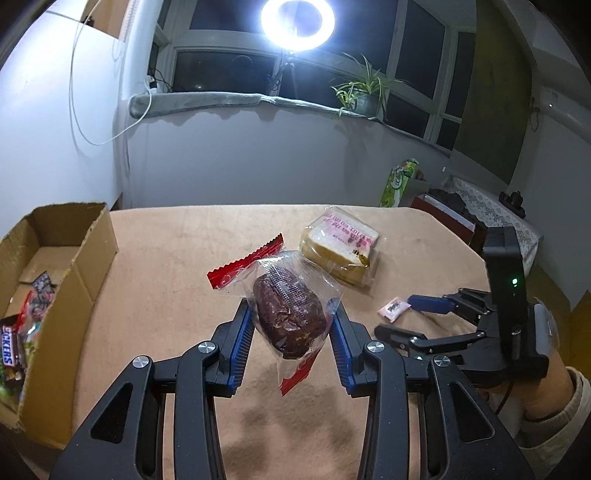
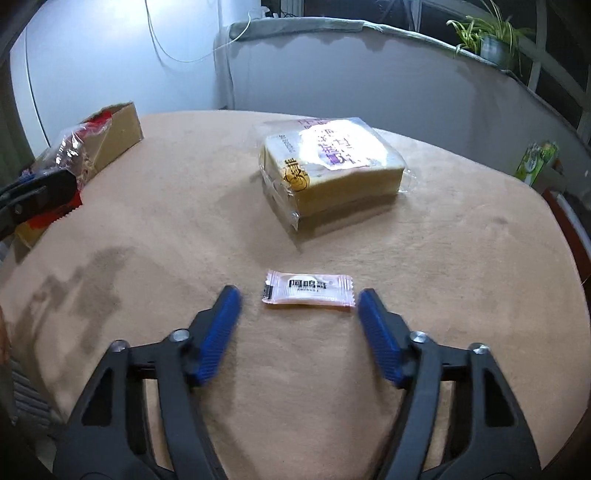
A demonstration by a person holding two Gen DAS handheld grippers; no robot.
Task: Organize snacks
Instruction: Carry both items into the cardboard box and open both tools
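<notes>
My left gripper (image 1: 291,310) is shut on a clear, red-ended packet holding a dark brown cake (image 1: 290,317), lifted above the tan table (image 1: 184,258). In the right wrist view that packet (image 2: 74,144) shows at the far left, in front of the box. A small pink candy (image 2: 308,292) lies flat on the cloth between the fingertips of my right gripper (image 2: 298,295), which is open and not touching it. From the left wrist view the right gripper (image 1: 397,315) sits low at the right with the candy (image 1: 393,308) at its tips. A wrapped stack of sliced bread (image 2: 332,166) lies further back.
An open cardboard box (image 1: 85,266) with several snacks inside stands at the table's left edge. The bread pack (image 1: 340,247) is just behind the held packet. A ring light (image 1: 297,22) and a potted plant (image 1: 364,96) are at the window. A sleeve (image 1: 561,406) shows at right.
</notes>
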